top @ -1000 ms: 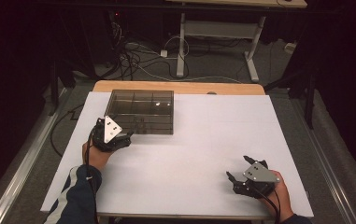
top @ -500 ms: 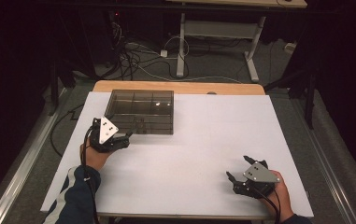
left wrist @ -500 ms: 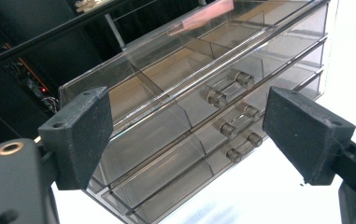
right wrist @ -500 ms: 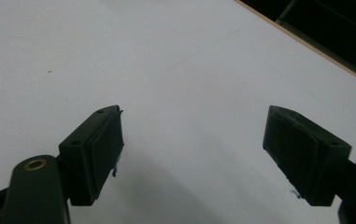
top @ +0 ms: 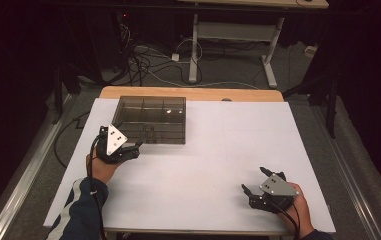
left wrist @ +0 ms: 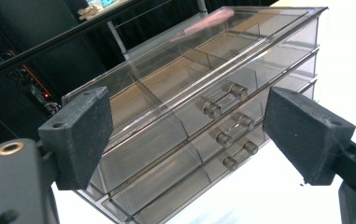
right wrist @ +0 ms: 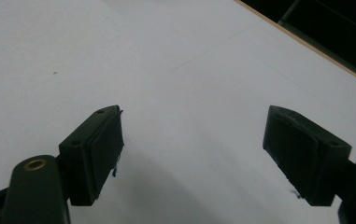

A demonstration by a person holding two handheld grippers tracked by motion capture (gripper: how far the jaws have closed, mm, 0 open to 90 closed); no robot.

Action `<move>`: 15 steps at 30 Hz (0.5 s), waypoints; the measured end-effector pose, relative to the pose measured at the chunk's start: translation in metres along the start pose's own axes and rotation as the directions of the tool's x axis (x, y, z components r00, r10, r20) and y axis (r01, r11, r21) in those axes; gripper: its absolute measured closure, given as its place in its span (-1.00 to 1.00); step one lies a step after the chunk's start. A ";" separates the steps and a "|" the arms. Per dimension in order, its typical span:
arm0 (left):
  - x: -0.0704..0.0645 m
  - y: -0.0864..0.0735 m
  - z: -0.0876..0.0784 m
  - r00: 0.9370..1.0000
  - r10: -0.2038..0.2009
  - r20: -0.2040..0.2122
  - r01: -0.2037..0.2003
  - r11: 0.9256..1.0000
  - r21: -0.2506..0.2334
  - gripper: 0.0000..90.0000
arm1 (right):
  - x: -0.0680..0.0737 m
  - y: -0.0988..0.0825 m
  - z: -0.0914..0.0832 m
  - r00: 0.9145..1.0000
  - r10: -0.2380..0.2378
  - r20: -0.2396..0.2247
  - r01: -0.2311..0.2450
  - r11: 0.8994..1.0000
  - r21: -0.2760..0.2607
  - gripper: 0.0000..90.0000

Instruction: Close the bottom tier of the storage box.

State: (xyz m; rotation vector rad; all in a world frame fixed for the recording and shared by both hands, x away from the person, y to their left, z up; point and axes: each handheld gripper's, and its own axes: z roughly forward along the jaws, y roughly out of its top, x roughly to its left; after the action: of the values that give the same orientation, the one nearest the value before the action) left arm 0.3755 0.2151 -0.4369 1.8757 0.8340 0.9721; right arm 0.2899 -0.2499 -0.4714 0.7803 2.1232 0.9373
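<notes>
Smoky drawer box [top: 151, 119] sitting at the table's [top: 218, 150] far left, just ahead of the left gripper [top: 137, 146] — jaws gaping, having just been widening, nothing between them — right gripper [top: 254, 181] idling released, well apart.

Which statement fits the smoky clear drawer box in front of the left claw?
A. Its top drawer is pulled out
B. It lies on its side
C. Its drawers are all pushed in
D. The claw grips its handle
C: in the left gripper view, the drawer box shows three flush drawer fronts, and the left claw stands open, short of it.
</notes>
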 end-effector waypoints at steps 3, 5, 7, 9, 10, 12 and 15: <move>-0.001 0.001 -0.001 1.000 -0.004 0.009 0.004 1.000 -0.007 -0.65 | 0.000 0.000 0.000 1.000 -0.002 -0.003 0.002 1.000 0.001 -0.54; -0.002 0.002 -0.002 1.000 0.002 0.012 -0.002 1.000 -0.011 -0.65 | 0.001 0.000 0.000 1.000 -0.002 -0.003 0.002 1.000 0.002 -0.54; -0.003 0.003 -0.002 1.000 0.003 0.016 -0.003 1.000 -0.013 -0.65 | 0.000 0.000 0.000 1.000 -0.002 -0.002 0.002 1.000 0.003 -0.54; -0.004 0.004 -0.003 1.000 0.006 0.021 -0.006 1.000 -0.016 -0.65 | 0.000 0.000 0.000 1.000 -0.002 -0.003 0.002 1.000 0.003 -0.54; -0.004 0.005 -0.003 1.000 0.006 0.024 -0.006 1.000 -0.017 -0.65 | 0.001 0.000 0.000 1.000 -0.003 -0.002 0.003 1.000 0.003 -0.54; -0.006 0.006 -0.004 1.000 0.007 0.029 -0.006 1.000 -0.020 -0.65 | 0.001 0.000 0.000 1.000 -0.002 -0.004 0.002 1.000 0.003 -0.54; -0.006 0.007 -0.004 0.999 0.007 0.031 -0.006 1.000 -0.022 -0.65 | 0.001 0.000 0.000 1.000 -0.001 -0.004 0.001 1.000 0.003 -0.54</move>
State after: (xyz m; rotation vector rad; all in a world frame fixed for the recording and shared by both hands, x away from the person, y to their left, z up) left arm 0.3700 0.2085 -0.4313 1.8713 0.7960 0.9497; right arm 0.2895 -0.2487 -0.4717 0.7793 2.1292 0.9358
